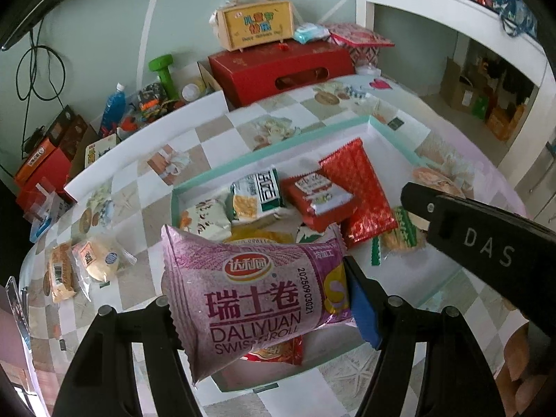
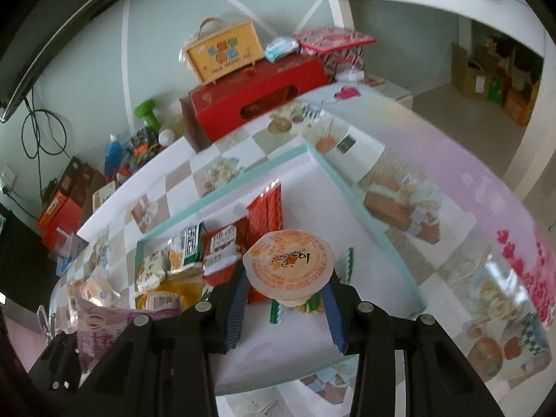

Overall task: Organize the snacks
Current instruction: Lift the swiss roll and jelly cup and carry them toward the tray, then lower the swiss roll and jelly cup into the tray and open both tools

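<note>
Tongs (image 1: 264,299) gripping Swiss roll (image 1: 250,299) – snack-crowded tray (image 1: 278,146) below

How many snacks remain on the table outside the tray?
2, both in the left wrist view, left of the tray: a brown bar-shaped pack and a round pastry pack beside it. Others may be hidden.

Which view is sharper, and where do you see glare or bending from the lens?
Left wrist view: sharper, the print on the Swiss roll packet reads clearly; straight table edges bow. Right wrist view: softer, with motion smear on the tablecloth at right, a glare patch there, and the jelly cup lid text only partly legible.
</note>
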